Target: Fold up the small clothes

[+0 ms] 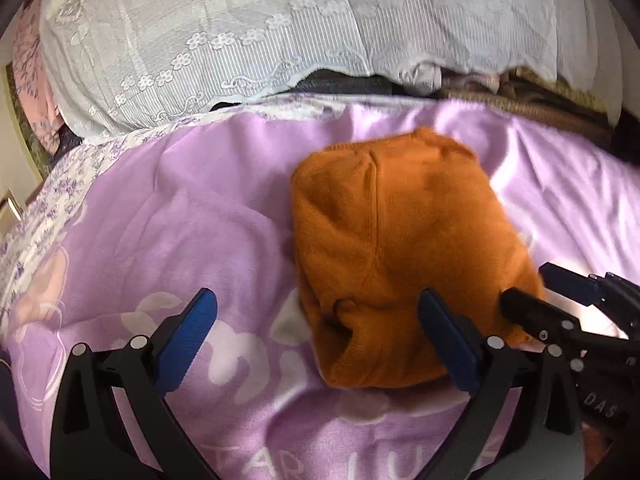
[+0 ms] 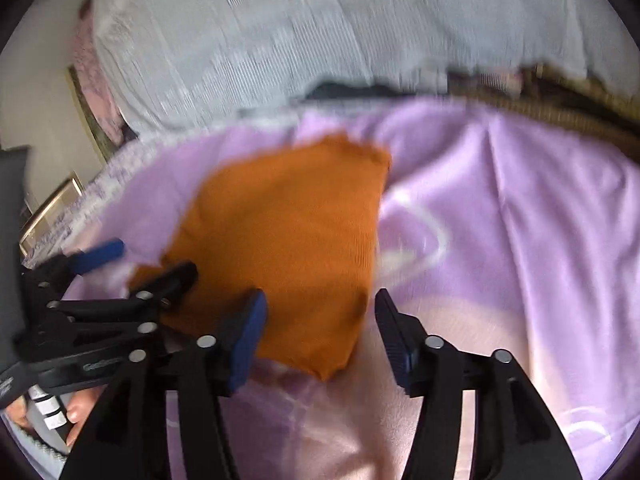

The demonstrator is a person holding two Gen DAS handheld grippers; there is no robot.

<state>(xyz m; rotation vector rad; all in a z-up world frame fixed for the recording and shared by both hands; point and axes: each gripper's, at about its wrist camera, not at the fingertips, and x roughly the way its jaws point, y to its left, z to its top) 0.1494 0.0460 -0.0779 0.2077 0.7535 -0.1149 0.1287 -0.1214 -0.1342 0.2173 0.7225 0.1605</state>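
Orange garment (image 1: 404,248) — folded, between both open tools

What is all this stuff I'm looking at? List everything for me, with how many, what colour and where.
Folded garment: one, orange, lying on the blanket, centre.
Blanket: one, lilac with white and pink print, covering the bed.
Lace cover: one, white, draped over a pile behind the blanket.
Floral cloth: one, pink, far left behind the lace.
Left hand-held gripper: one, black with blue pads, open, at the garment's near edge.
Right hand-held gripper: one, black with blue pads, open, by the garment's near corner.
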